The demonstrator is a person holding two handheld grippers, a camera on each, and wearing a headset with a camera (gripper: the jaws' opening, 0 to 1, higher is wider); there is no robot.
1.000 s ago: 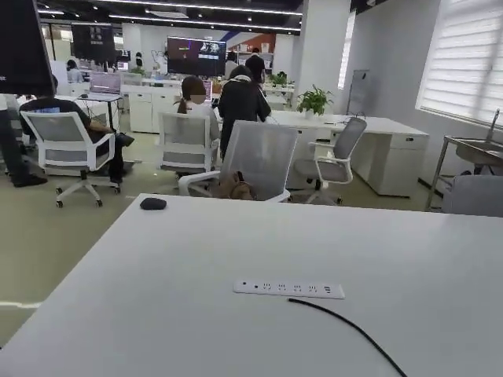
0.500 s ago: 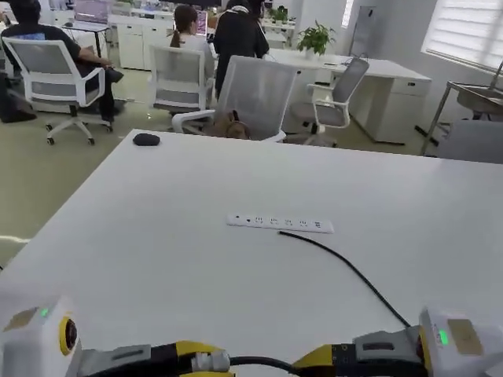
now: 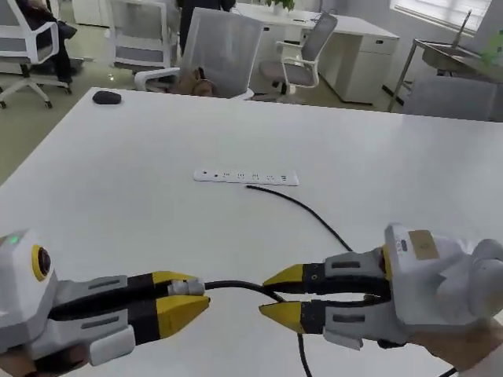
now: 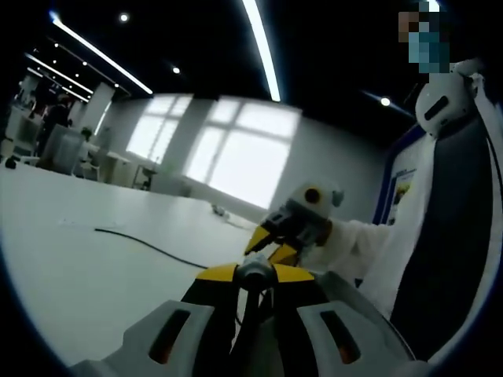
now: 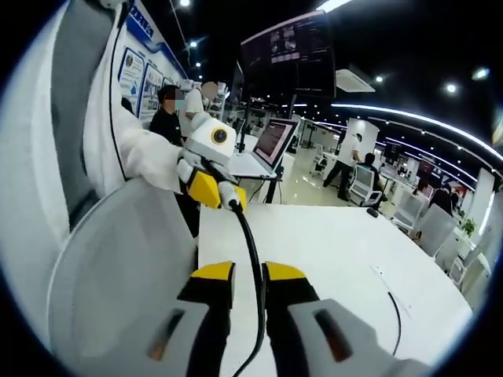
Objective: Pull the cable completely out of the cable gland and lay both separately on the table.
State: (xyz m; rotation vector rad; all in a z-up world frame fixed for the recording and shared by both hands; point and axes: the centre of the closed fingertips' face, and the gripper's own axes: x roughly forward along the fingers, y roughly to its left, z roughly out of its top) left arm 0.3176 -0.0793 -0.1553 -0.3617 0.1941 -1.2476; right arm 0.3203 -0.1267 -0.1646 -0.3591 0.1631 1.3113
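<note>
Jaws of the left gripper [image 3: 196,294] are clamped on the cable gland [image 3: 187,288], which we see pinched between the yellow tips at the near left of the head view. The black cable [image 3: 236,286] leaves the gland and runs right, passing between the jaws of the right gripper [image 3: 271,295]. Those jaws stand narrowly apart with a gap on each side of the cable, as the right gripper view confirms [image 5: 253,267]. Past the right gripper the cable drops toward the near edge. Both grippers hang above the white table [image 3: 118,181], close together and facing each other, with a short span of cable between them. The cable is seated in the gland, not drawn out. Farther across the table lies a white power strip [image 3: 246,177]. A black lead [image 3: 302,208] runs from just beside it toward the near right, passing behind the right gripper. A small dark object [image 3: 106,97] sits at the far left edge of the table. Beyond the table we note grey mesh office chairs [image 3: 224,47], white desks [image 3: 354,47] and a pale floor [image 3: 31,118].
</note>
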